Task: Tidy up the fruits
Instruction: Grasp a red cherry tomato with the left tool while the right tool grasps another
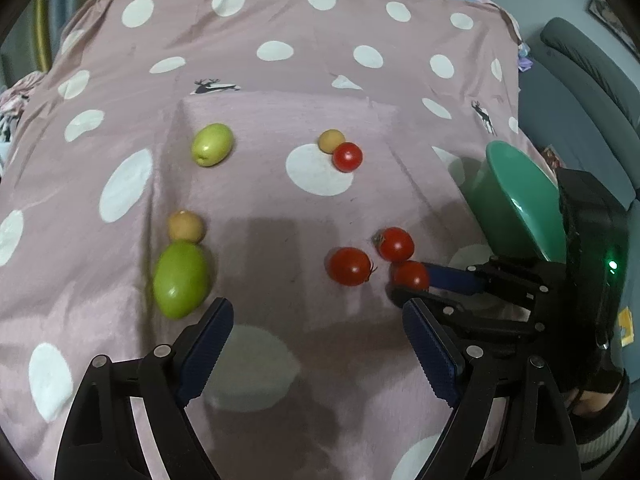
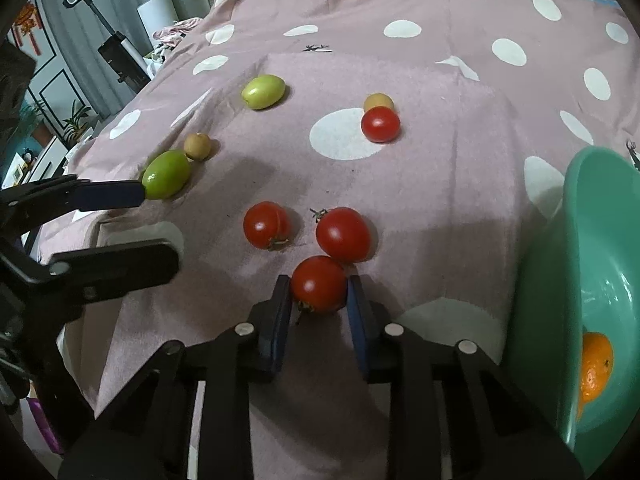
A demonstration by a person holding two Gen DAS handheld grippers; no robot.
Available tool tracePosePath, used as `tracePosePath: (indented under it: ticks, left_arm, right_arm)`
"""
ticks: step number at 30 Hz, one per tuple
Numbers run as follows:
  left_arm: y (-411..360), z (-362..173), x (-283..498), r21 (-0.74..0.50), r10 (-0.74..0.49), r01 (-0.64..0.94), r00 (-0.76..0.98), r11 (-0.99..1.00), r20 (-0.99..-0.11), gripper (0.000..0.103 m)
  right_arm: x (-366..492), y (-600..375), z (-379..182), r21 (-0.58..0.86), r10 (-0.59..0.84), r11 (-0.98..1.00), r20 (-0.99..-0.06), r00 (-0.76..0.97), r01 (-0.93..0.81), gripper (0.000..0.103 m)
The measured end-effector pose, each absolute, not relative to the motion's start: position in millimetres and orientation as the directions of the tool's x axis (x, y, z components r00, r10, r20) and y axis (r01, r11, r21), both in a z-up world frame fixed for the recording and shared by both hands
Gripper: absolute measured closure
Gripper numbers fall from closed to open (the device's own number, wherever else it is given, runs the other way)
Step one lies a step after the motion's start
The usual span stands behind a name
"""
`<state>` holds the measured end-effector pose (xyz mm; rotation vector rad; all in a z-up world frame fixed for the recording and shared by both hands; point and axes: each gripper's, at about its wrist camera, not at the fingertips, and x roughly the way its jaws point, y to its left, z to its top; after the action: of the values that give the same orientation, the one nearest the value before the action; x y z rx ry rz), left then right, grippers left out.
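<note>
Tomatoes (image 2: 319,284) number four, one pinched by the right tool (image 2: 319,304); left tool (image 1: 318,320) spread.

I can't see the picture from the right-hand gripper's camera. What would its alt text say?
The right gripper is shut on a red cherry tomato lying on a pink polka-dot cloth. Three more tomatoes, two green fruits and two small tan ones lie beyond. A green bowl holding an orange stands at the right; the open left gripper enters from the left.
</note>
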<state>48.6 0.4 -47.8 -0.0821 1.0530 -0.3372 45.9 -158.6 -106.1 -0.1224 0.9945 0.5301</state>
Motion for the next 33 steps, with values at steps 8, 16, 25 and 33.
tracePosePath:
  ticks: [8, 16, 25, 33]
  left_arm:
    - [-12, -53, 63, -0.235, -0.326, 0.254, 0.423, 0.938, -0.845, 0.022]
    - [-37, -71, 81, -0.204, -0.307, 0.294, 0.367, 0.934, -0.878, 0.048]
    - [-48, -80, 88, -0.164, -0.267, 0.29, 0.364, 0.943, -0.892, 0.071]
    - [-45, -78, 87, -0.181, -0.273, 0.273, 0.35, 0.945, -0.896, 0.072]
  right_arm:
    - [24, -175, -89, 0.225, 0.458, 0.841, -0.779, 0.428, -0.492, 0.075]
    - [-1, -195, -74, 0.275, 0.519, 0.817, -0.734, 0.439, -0.507, 0.075]
    - [-4, -207, -70, 0.314, 0.552, 0.807, -0.702, 0.45, -0.501, 0.075]
    - [-6, -209, -68, 0.329, 0.566, 0.803, -0.684, 0.46, -0.497, 0.075]
